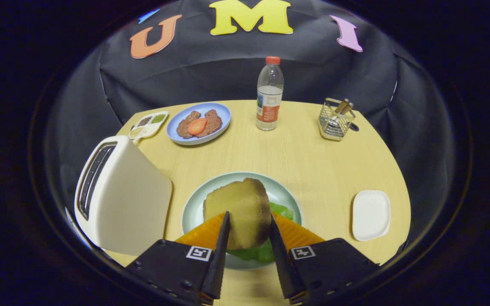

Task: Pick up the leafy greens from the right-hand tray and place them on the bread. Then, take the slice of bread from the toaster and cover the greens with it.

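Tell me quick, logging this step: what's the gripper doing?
Gripper: fingers shut on the bread slice, held over the greens on the plate.

Two round plates (194, 208) (223, 111), one bottle (269, 94), one toaster (121, 199), one bread slice (238, 208), one white tray (371, 214).

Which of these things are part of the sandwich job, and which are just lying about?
Part of the job: bread slice held between the fingers, leafy greens under it, green plate, toaster, white tray.

Lying about: water bottle, blue plate of patties, wire caddy, seasoning tray.
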The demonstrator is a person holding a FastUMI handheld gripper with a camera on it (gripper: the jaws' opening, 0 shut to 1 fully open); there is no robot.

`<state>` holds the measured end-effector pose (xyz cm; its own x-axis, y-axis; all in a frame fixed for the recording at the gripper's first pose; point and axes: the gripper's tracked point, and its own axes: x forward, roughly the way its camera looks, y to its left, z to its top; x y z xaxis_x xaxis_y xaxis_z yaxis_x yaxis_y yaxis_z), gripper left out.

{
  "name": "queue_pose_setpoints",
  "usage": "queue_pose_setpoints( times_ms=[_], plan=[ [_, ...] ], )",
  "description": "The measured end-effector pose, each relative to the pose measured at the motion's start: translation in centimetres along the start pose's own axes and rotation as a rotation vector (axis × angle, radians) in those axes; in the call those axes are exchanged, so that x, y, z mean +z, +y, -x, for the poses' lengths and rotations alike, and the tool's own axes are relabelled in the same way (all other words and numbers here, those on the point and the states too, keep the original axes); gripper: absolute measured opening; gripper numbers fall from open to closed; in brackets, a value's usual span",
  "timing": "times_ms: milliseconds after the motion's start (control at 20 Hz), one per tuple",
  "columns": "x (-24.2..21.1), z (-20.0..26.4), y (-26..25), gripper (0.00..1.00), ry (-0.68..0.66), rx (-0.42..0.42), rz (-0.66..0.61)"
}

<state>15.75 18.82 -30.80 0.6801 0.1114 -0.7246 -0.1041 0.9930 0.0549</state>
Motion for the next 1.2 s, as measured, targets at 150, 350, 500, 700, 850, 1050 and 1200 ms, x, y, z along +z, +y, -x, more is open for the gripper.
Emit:
queue_pose_setpoints(
  times_ms=[150, 350, 500, 700, 850, 1050, 1200],
  plan=[
    [0.0, 1.0, -0.4, 0.63, -0.003, 0.020, 0.011],
    [0.5, 3.1, -1.0, 0.73, -0.039, 0.033, 0.039],
    [0.7, 5.4, -1.1, 0.75, -0.072, 0.050, 0.038],
    [1.3, 9.1, -0.4, 0.83, -0.144, 0.078, 0.070],
    [2.8, 13.1, 0.0, 0.89, -0.265, 0.069, 0.099],
    [4.6, 19.4, 0.3, 0.96, -0.471, 0.035, 0.132],
    [5.0, 23.9, 0.7, 0.97, -0.604, 0.020, 0.151]
  ],
)
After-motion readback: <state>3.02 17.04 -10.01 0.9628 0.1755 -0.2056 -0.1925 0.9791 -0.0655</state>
